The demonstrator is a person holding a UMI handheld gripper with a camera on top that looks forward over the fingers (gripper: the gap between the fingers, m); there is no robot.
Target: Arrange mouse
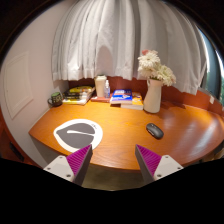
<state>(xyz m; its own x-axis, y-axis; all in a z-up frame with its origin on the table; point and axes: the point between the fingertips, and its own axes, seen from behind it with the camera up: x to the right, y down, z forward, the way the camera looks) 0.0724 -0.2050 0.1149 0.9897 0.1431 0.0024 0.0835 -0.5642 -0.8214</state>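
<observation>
A dark computer mouse point(154, 130) lies on the orange-brown wooden table point(120, 125), ahead of my fingers and to the right, near the base of a white vase. A round grey mouse mat point(78, 133) with a dark mark on it lies on the table to the left, just beyond my left finger. My gripper point(112, 160) is open and empty, held back over the table's near edge. Its two magenta pads point(79, 158) stand wide apart with only table between them.
A white vase with pale flowers point(153, 88) stands behind the mouse. Books point(124, 98) and a white cup point(101, 86) sit at the back by the curtained window. More books and a small plant point(56, 98) are at the back left.
</observation>
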